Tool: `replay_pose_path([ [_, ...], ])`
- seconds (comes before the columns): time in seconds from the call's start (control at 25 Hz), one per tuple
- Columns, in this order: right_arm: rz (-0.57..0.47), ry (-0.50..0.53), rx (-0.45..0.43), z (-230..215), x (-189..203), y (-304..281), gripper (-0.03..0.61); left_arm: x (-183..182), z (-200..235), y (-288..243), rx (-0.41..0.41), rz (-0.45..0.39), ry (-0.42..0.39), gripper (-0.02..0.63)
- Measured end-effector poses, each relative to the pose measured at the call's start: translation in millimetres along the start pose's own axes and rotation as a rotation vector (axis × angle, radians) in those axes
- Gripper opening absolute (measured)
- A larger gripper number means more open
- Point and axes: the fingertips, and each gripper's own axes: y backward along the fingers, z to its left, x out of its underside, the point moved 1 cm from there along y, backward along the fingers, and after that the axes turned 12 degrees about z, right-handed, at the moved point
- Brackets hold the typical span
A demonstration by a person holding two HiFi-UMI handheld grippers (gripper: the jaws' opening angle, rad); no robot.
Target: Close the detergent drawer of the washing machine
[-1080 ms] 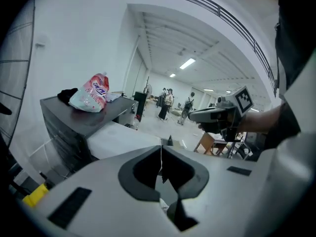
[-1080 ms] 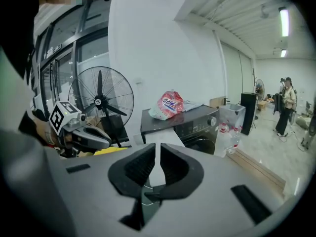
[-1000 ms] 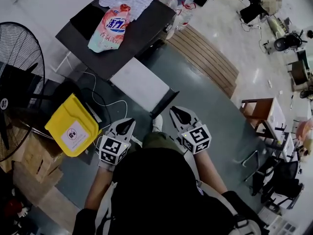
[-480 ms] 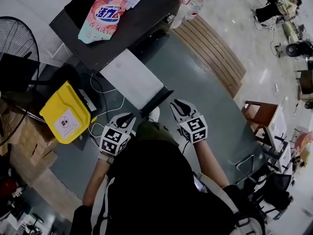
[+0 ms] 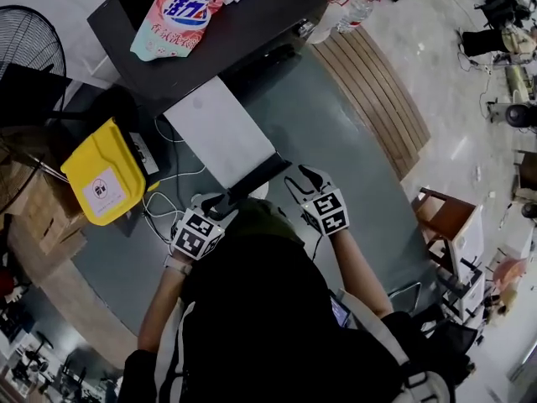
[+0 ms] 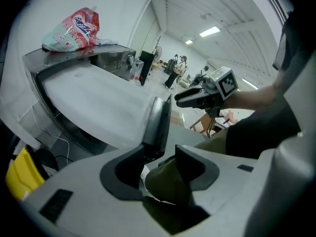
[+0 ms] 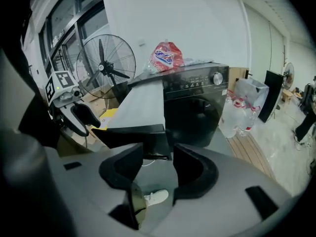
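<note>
Since the earlier frame the left gripper (image 5: pixel 220 203) and right gripper (image 5: pixel 304 177) have dropped to the dark front panel (image 5: pixel 252 179) of the drawer (image 5: pixel 220 133); fingers just opened wide, nothing between them. Drawer stands pulled far out of the washing machine (image 5: pixel 252 32), long axis machine-to-person, panel facing the person. Left one sits at the panel's left end, seemingly nearer; right one just off its right end.

- The washing machine (image 5: pixel 252 36) is a dark, boxy front-loader at the far side of the scene, upright, with a flat dark top.
- Its front carries a control strip with a round knob (image 7: pixel 216 78) and, under that, a dark door (image 7: pixel 197 115).
- The detergent drawer (image 5: pixel 220 137) stands pulled far out of the machine's upper front. It is a long white slab lying level and reaching towards the near side.
- The near end of the drawer carries a dark front panel (image 5: pixel 254 180), set crosswise and well apart from the machine's face.
</note>
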Motion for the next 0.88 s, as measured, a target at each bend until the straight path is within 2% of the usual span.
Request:
replay_pose_path([
  [0.12, 0.007, 0.045, -0.026, -7.5, 0.1, -7.1, 0.187, 4.0, -1.1, -15.0, -0.039, 0.031, 0.007, 0.186],
  [0.24, 0.027, 0.152, -0.023, -10.2, -1.0, -13.6, 0.187, 7.8, 2.0, -23.2, -0.110, 0.066, -0.007, 0.184],
  [0.36, 0.032, 0.247, -0.035, -7.7, -4.2, -17.4, 0.186, 7.5, 5.6, -26.5, -0.152, 0.055, 0.029, 0.169],
  [0.52, 0.014, 0.295, -0.067, -5.0, -11.1, -20.4, 0.186, 4.6, 9.9, -32.3, -0.158, 0.017, 0.100, 0.156],
  [0.6, 0.010, 0.318, -0.075, -4.8, -13.4, -20.8, 0.186, 5.9, 11.3, -38.6, -0.173, 0.012, 0.103, 0.150],
  [0.72, 0.020, 0.385, -0.079, -1.6, -11.7, -23.2, 0.157, 6.3, 12.1, -40.2, -0.197, 0.021, 0.117, 0.095],
  [0.76, 0.021, 0.398, -0.080, -0.5, -11.6, -24.1, 0.149, 6.7, 12.8, -40.0, -0.201, 0.024, 0.125, 0.095],
  [0.88, 0.025, 0.376, -0.087, 0.7, -14.1, -23.2, 0.148, 8.2, 15.2, -40.6, -0.214, 0.022, 0.131, 0.094],
])
